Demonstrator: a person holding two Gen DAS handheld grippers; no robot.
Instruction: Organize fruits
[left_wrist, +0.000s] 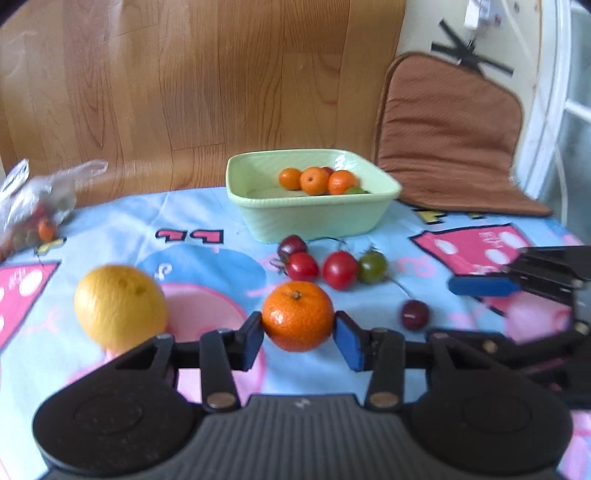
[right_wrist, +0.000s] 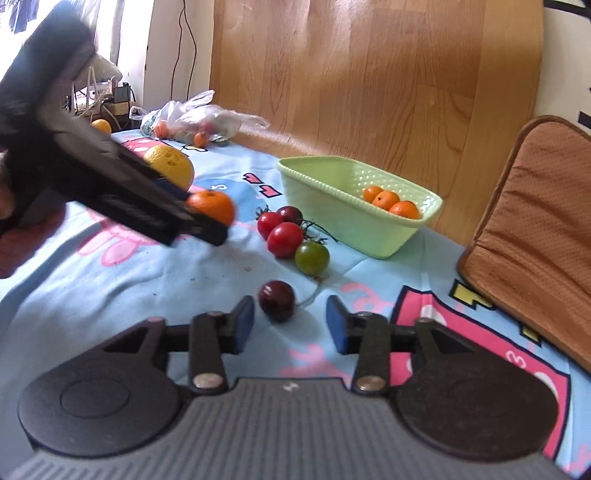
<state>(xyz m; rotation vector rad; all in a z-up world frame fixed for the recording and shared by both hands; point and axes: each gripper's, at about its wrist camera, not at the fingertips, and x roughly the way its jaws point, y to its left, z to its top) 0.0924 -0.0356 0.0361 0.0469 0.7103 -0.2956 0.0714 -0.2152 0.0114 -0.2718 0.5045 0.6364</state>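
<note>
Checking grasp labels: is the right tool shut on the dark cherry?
No. The right tool is open, its blue pads apart, with the dark cherry lying loose on the tablecloth just ahead of them.

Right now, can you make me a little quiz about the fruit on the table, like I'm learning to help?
1. True or false: the left gripper is shut on a tangerine.
2. Which fruit lies just ahead of the open right gripper? A) the green tomato B) the dark red cherry tomato C) the big yellow citrus fruit
3. Fill in: the green basket shows ___ small oranges in the right wrist view.

Key: 1. True, both pads press its sides. 2. B. 3. Three.
</note>
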